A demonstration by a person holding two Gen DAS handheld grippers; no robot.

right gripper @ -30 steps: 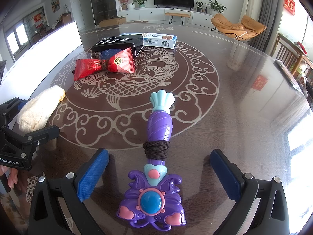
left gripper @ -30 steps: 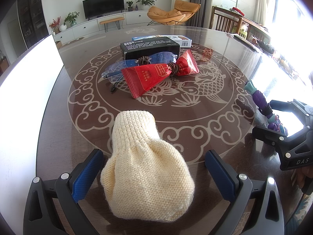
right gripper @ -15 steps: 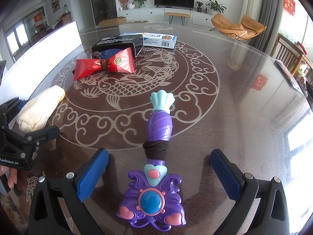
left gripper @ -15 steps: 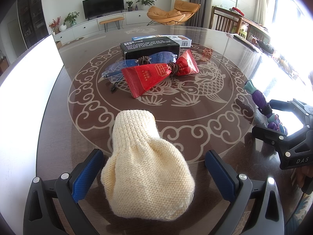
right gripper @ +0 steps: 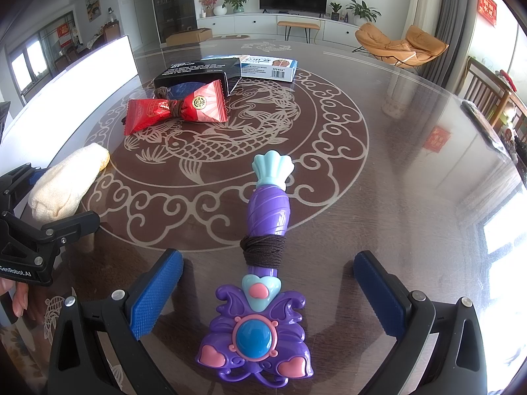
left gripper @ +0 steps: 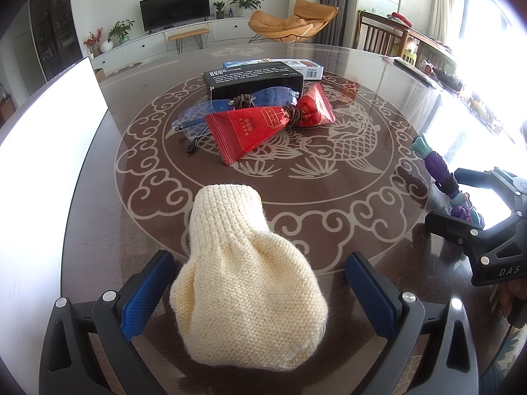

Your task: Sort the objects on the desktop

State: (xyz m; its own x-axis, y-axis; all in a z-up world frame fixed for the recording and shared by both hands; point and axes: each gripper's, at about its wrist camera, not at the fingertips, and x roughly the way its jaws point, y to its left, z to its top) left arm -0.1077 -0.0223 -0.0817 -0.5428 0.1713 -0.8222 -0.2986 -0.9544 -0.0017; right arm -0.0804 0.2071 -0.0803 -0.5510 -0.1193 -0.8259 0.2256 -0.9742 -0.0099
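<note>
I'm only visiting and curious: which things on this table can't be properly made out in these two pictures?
- Glasses: left view, partly covered by the red packet; right view, nearly hidden.
- Black box print: too small to read.
- Blue-white box: left view, mostly hidden behind the black box.
- Toy wand: left view, head blocked by the right gripper.
- Knitted sock: right view, partly behind the left gripper.

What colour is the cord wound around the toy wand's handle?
Dark brown cord on the toy wand; clearest in the right wrist view.

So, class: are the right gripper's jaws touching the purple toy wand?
Apart. The right wrist view shows the right gripper open, bare table between each jaw and the purple toy wand.
</note>
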